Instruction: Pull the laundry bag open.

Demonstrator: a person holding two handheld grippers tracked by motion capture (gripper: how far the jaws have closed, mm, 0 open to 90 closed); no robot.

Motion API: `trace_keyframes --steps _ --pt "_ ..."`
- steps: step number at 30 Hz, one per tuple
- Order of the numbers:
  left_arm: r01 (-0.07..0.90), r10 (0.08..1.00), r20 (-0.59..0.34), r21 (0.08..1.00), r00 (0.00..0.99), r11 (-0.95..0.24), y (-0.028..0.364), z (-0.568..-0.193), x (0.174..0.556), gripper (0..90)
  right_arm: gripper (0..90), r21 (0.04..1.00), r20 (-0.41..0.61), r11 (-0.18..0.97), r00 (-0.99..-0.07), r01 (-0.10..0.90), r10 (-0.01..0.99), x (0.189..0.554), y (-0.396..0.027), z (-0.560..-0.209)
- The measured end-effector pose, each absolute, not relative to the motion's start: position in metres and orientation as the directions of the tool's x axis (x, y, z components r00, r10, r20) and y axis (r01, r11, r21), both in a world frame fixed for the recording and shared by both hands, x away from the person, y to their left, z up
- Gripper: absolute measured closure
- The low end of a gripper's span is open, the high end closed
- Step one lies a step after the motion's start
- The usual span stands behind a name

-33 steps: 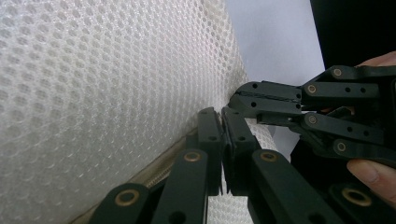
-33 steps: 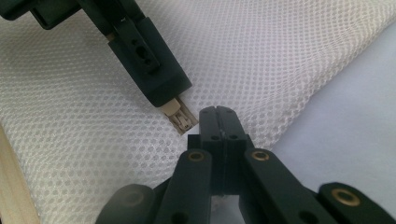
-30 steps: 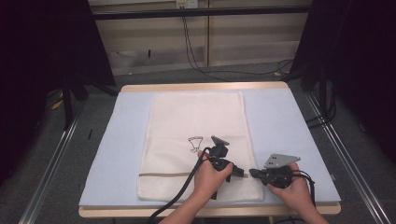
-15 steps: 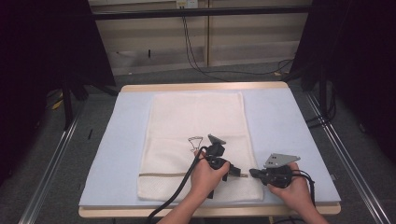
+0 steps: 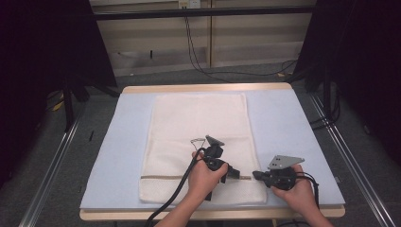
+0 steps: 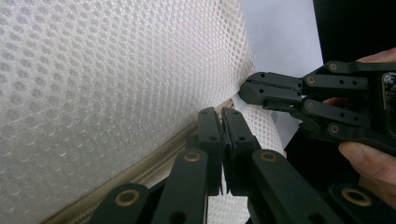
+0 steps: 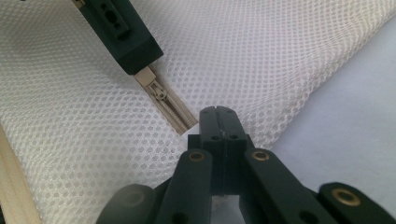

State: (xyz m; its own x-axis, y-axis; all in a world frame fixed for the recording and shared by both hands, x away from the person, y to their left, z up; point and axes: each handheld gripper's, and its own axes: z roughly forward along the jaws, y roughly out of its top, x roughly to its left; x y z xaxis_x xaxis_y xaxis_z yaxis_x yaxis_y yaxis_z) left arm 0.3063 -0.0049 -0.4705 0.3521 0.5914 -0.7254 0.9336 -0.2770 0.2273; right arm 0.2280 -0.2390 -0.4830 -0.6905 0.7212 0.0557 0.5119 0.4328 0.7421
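Pale blue table, unlabelled white mesh bag, beige zipper

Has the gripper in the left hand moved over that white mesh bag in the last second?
Yes, slightly. The left gripper has slid toward the near table edge along the mesh bag, its grey plate now farther from the bag's far edge.
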Motion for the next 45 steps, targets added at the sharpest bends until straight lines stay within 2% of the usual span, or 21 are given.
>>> trace_keyframes --steps 45 --pt "0.944 0.578 -0.752 0.195 0.319 -0.266 0.042 -0.464 0.319 87.9 90.0 0.743 0.059 0.427 -0.686 0.516 0.726 0.228 -0.239 -0.483"
